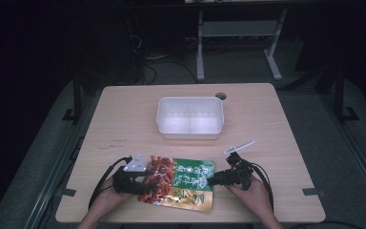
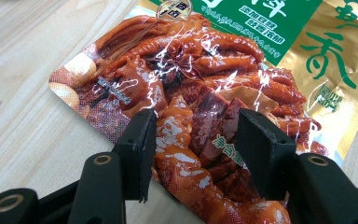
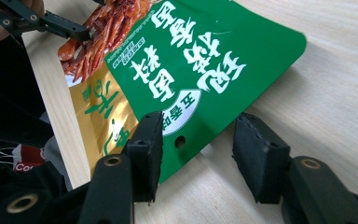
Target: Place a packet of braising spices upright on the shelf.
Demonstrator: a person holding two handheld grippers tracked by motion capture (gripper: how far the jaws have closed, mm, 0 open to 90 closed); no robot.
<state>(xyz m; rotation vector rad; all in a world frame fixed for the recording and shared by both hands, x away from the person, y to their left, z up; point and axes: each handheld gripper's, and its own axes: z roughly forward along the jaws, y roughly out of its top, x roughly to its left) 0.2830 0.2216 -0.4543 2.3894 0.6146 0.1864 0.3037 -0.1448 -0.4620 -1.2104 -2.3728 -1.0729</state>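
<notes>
A flat snack bag [image 1: 187, 180] lies near the table's front edge, with a red food picture at its left end and green and gold print at its right. My left gripper [image 1: 148, 184] is open. In the left gripper view its jaws [image 2: 193, 126] straddle the bag's red end [image 2: 191, 70]. My right gripper [image 1: 213, 181] is open too. In the right gripper view its jaws [image 3: 196, 130] sit at either side of the bag's green edge [image 3: 191, 60], close to a small hang hole [image 3: 180, 141]. The left gripper [image 3: 74, 30] also shows far off at that view's top left.
A white two-compartment container [image 1: 189, 131] stands mid-table beyond the bag. The wooden table [image 1: 124, 119] has a cable hole [image 1: 220, 96] at the back. A thin white stick [image 1: 239, 147] sits just above my right gripper. A desk frame [image 1: 238, 28] stands on the dark floor behind.
</notes>
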